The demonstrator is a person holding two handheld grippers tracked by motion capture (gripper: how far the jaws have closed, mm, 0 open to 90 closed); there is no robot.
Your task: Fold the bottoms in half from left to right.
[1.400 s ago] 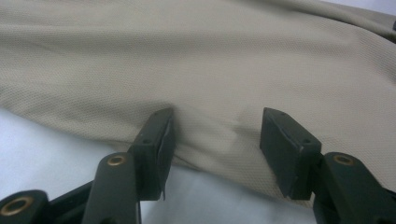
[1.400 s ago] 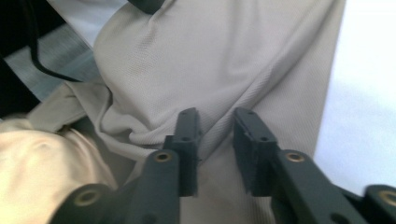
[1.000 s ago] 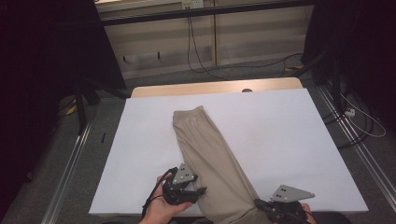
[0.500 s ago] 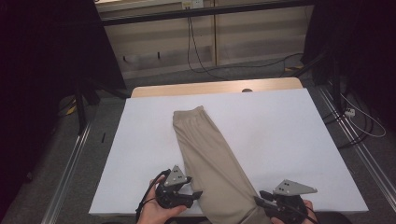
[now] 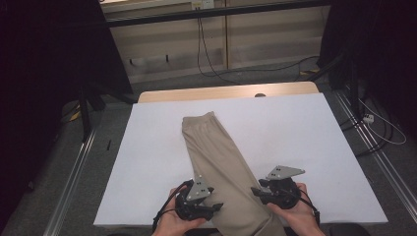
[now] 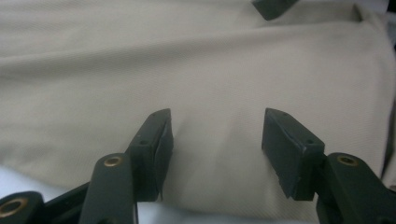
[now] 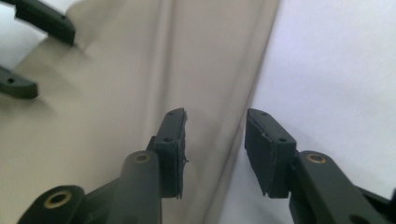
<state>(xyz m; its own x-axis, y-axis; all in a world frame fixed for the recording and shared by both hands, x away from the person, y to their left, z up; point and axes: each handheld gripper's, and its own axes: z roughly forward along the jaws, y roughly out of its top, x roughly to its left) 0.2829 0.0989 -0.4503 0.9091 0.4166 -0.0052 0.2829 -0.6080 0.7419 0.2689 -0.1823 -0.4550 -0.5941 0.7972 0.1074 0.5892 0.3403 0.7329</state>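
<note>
Trousers (image 5: 223, 167) of beige cloth lay folded into a long strip on the white sheet (image 5: 305, 128) that covered the table, their long axis running from the far middle of the sheet down toward the person's edge, slanting a little to the person's right as it came near. Both hands sat at the near end of that strip, one on each side: the left gripper (image 5: 216, 206) against the left edge of the cloth, the right gripper (image 5: 256, 191) against the right edge, each pointing inward across the strip toward the other. Neither was clearly nearer; the cloth lay between them. Both sets of jaws stood apart and held nothing. The high view gave the full length and slant of the garment but not how the jaws met the cloth. The left gripper view (image 6: 217, 128) showed its jaws spread directly over flat fabric, well inside the edge, with a jaw of the other gripper at the top. The right gripper view (image 7: 215, 126) showed its jaws straddling the very edge, one over cloth, one over bare sheet, which looked the better placed for pinching the border.
</note>
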